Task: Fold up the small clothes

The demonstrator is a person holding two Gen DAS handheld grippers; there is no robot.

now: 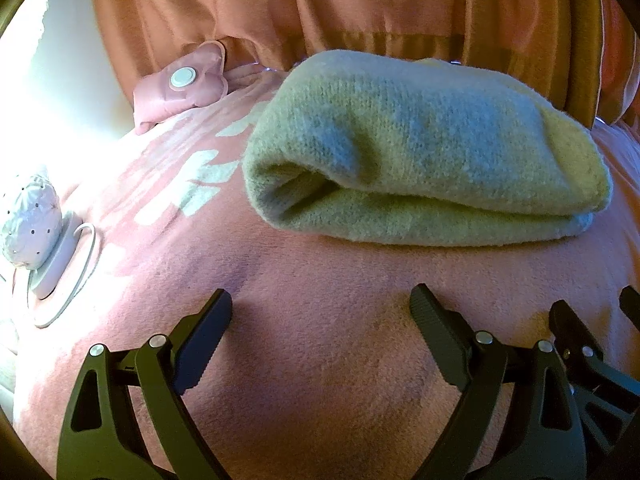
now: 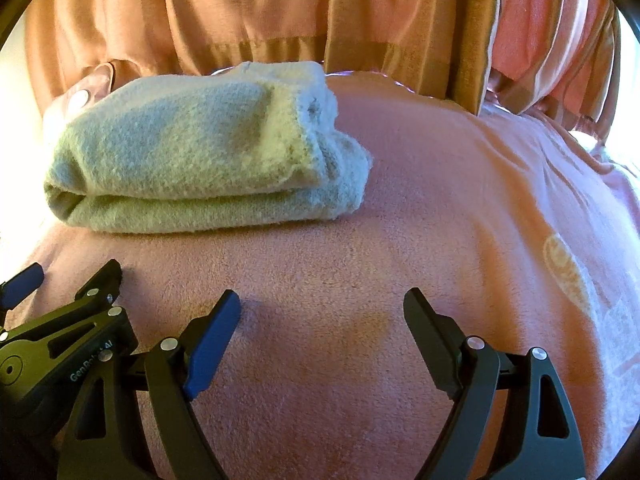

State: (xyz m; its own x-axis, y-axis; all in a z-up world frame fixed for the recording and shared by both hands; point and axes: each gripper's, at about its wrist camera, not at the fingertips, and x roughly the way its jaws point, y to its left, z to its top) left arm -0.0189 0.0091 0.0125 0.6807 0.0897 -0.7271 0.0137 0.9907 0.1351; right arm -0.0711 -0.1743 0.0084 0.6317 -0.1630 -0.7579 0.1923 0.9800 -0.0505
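A pale green knitted garment (image 1: 420,152) lies folded in layers on a pink blanket (image 1: 320,360). In the right wrist view the garment (image 2: 200,152) sits at the upper left. My left gripper (image 1: 320,308) is open and empty, a little short of the garment's near edge. My right gripper (image 2: 322,308) is open and empty over the blanket (image 2: 440,200), to the right of the garment. The right gripper's fingers (image 1: 568,320) show at the right edge of the left wrist view. The left gripper's fingers (image 2: 100,280) show at the lower left of the right wrist view.
Orange curtains (image 1: 360,4) hang right behind the bed. A pink hot-water pouch with a white cap (image 1: 184,80) lies at the back left. A white lamp-like object on a round base (image 1: 36,232) stands at the left in bright light. A pink striped pillow (image 2: 552,48) lies back right.
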